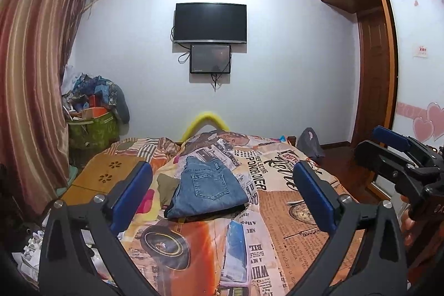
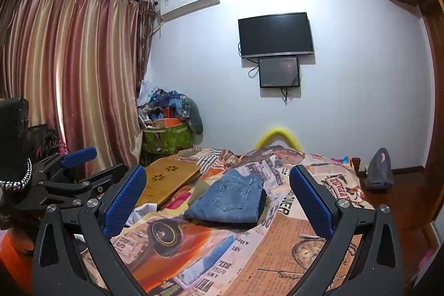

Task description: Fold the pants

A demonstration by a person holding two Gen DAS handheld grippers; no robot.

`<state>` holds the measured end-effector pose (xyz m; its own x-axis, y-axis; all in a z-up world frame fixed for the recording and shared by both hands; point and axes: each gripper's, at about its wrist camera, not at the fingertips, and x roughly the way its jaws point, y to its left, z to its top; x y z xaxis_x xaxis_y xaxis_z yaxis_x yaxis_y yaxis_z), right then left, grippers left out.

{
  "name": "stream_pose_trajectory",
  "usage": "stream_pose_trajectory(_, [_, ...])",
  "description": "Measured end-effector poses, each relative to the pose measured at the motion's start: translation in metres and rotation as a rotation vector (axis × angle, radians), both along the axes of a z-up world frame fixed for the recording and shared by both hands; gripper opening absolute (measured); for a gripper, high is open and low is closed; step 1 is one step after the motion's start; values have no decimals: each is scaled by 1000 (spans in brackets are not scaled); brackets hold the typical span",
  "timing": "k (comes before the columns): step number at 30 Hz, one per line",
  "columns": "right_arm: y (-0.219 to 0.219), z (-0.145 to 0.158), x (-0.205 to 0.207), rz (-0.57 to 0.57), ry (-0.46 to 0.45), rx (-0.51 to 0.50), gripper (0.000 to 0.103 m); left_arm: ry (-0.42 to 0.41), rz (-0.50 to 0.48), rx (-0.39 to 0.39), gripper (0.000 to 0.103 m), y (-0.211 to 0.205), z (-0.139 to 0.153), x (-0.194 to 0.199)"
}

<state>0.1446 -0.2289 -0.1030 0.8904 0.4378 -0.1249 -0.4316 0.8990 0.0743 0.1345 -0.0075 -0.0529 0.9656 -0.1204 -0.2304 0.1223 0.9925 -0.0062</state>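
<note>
Left wrist view shows the left claw (image 1: 222,193) spread wide with nothing between its blue pads, held above the near part of the bed (image 1: 291,212). The pants (image 1: 208,192), blue jeans, lie in the centre of the frame on the printed bedcover as a compact folded bundle, back pocket upward. The right claw (image 2: 217,199) is likewise wide open and empty in the right wrist view, with the jeans lying centre frame beyond its pads. Judging from the tidy stack, the folding looks finished or nearly so; any next move would call for reaching forward and down to press or square the edges, or simply drawing clear. An olive cloth (image 1: 166,186) peeks from under the bundle's left edge and could snag. A wooden board (image 1: 105,174) lies at centre left, a cluttered green bag (image 1: 91,129) stands further left, a television (image 1: 210,22) hangs upper centre, and curtains (image 1: 30,74) fill the left edge
</note>
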Motion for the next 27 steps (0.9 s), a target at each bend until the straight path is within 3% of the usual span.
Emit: stream_pose_trajectory(27, [3, -3, 4, -14, 11, -19, 103, 19, -49, -30, 102, 4, -1, 2])
